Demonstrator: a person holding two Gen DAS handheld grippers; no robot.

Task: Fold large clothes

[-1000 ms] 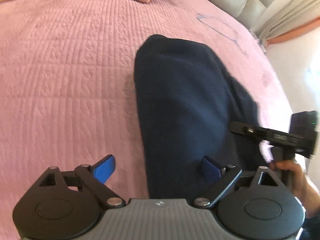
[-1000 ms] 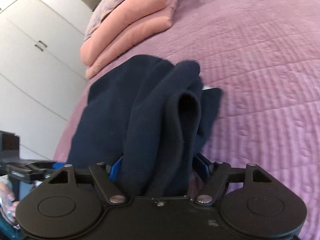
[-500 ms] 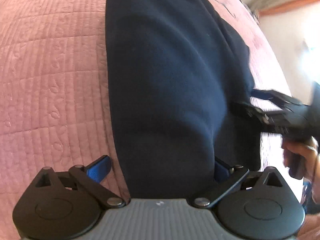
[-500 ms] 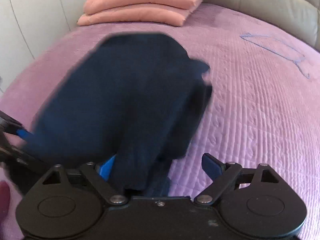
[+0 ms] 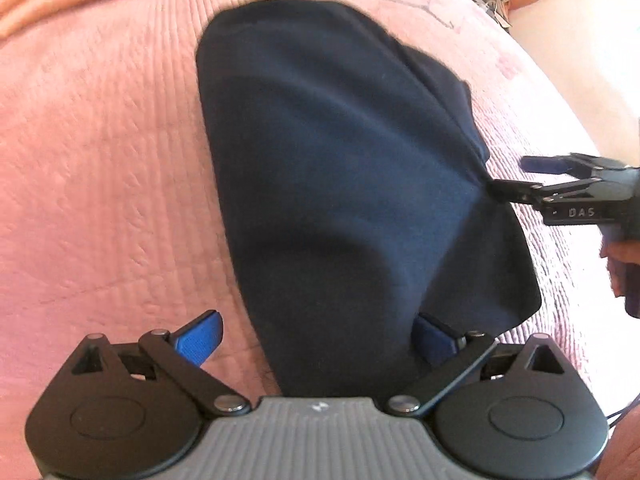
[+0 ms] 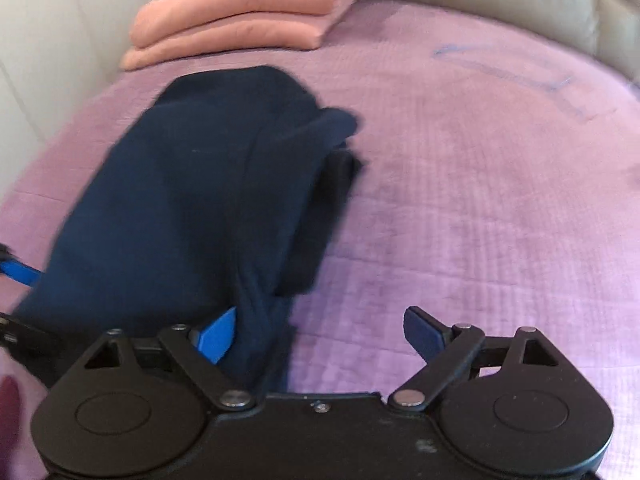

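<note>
A dark navy garment [image 5: 332,168] lies folded lengthwise on the pink quilted bed [image 5: 100,152]. My left gripper [image 5: 316,336] is open, its blue pads wide apart, with the garment's near end lying between them. My right gripper [image 6: 320,334] is open too; the garment [image 6: 192,200] drapes over its left pad and the right pad is bare. In the left wrist view the right gripper [image 5: 516,180] sits at the garment's right edge, fingers spread.
A stack of folded salmon-pink bedding [image 6: 244,20] lies at the head of the bed by a grey padded headboard [image 6: 500,4]. A thin hanger [image 6: 516,68] lies on the quilt to the right. White wardrobe doors [image 6: 36,36] stand at left.
Both grippers opened and let go of the garment. Its lifted, bunched end has dropped and it lies flatter on the bed.
</note>
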